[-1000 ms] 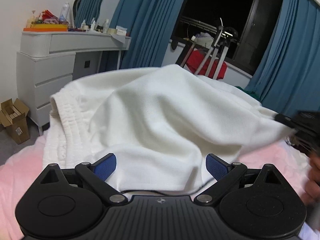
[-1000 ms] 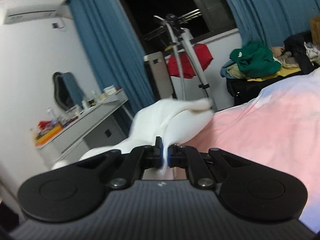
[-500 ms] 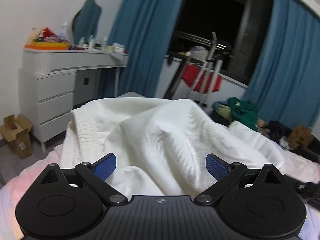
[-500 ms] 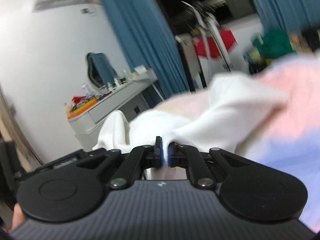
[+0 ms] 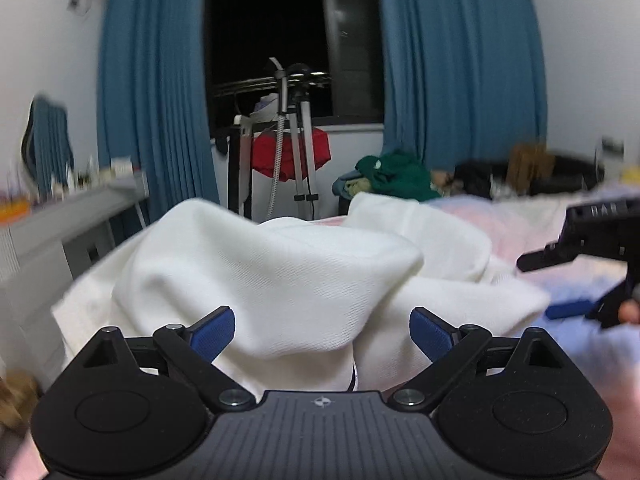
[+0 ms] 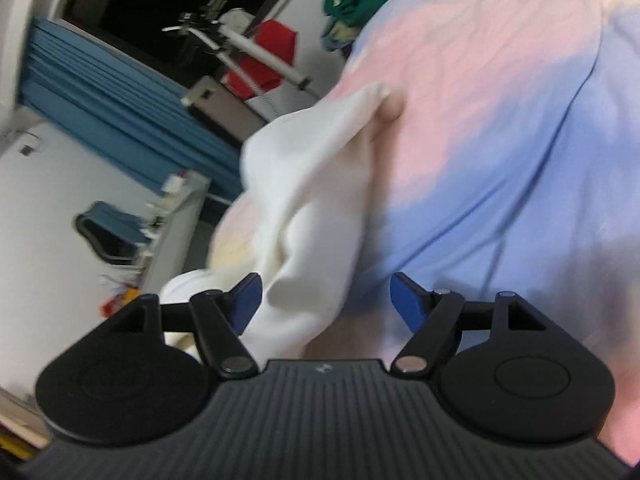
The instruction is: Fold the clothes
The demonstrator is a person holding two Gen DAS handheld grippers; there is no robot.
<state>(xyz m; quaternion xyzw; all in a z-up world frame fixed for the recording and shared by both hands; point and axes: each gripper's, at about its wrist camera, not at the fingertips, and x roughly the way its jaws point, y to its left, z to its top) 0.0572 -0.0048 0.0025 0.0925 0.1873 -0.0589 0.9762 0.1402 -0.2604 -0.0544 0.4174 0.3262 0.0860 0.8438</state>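
Left wrist view: left gripper (image 5: 322,330) sits low and near level, aimed a little downward across the bed, jaws spread wide. Blue pads (image 5: 214,330) stand well apart on either side of a raised fold of the white garment (image 5: 272,276); cloth bulges up between them, but neither pad presses on it. The garment lies heaped and rumpled over the pink-and-blue bedsheet (image 5: 532,236), its far edge toward the foot of the bed. At the right margin the right gripper (image 5: 576,276) enters side-on, one blue pad showing, with a fingertip of the person's hand (image 5: 629,313) behind it; it is just beside the garment's right edge, and contact cannot be judged from here.

Right wrist view: right gripper (image 6: 326,300) is rolled strongly, so the room appears tilted. It points down toward the bedsheet (image 6: 500,140). Jaws are opening. The garment (image 6: 308,200) lies by the left pad (image 6: 246,300) and trails away up the frame; the right pad is clear of it, over bare sheet. No squeeze on the cloth is visible.

Background: blue curtains (image 5: 152,92), a dark window (image 5: 272,32), a stand with a red item (image 5: 292,156), a green clothes pile (image 5: 394,174), a white dresser (image 5: 60,216) at left, blurred.
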